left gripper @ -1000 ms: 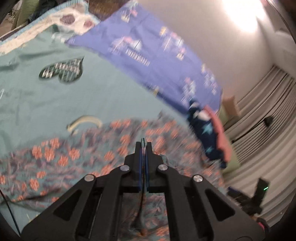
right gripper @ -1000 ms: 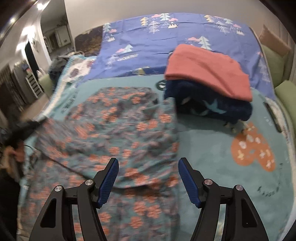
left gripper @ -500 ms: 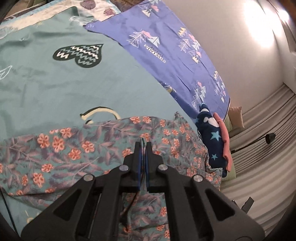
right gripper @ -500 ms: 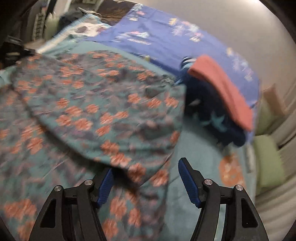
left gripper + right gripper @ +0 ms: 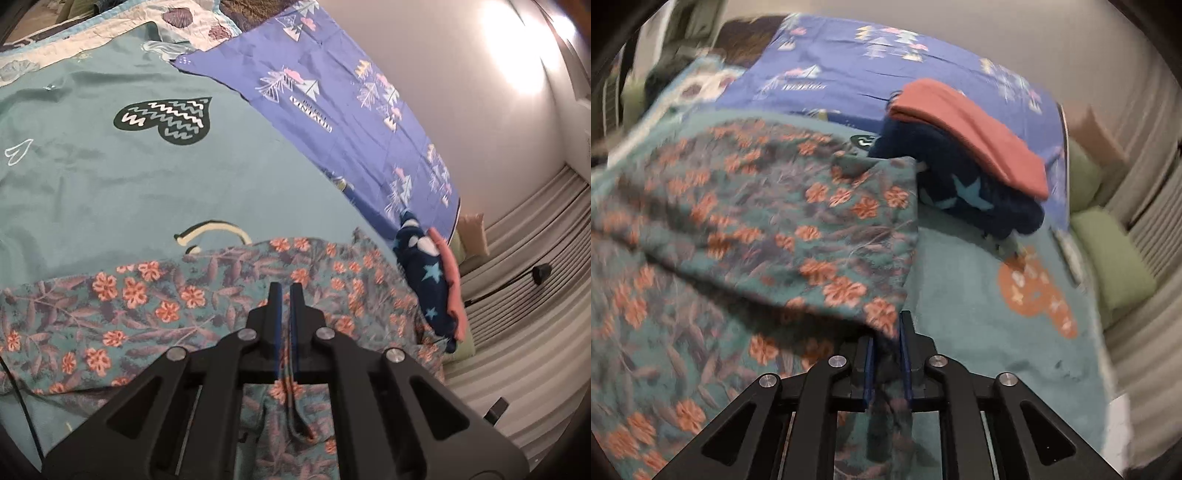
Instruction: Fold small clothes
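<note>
A teal garment with orange flowers [image 5: 155, 310] lies spread on the teal bedspread [image 5: 110, 184]. My left gripper [image 5: 285, 291] is shut on a fold of the garment, which hangs between its fingers. In the right wrist view the same floral garment [image 5: 768, 221] is partly folded over itself. My right gripper [image 5: 886, 332] is shut on its near right edge, and cloth runs down between the blue pads.
A stack of folded clothes, a navy star piece [image 5: 964, 192] with a coral piece [image 5: 964, 129] on top, sits right of the garment; it also shows in the left wrist view [image 5: 428, 280]. A blue tree-print sheet [image 5: 351, 110] lies behind. Green cushions [image 5: 1108, 251] line the right edge.
My right gripper was open above the garment; it has moved down to the folded edge and closed on it. My left gripper has stayed shut on the cloth and shifted slightly.
</note>
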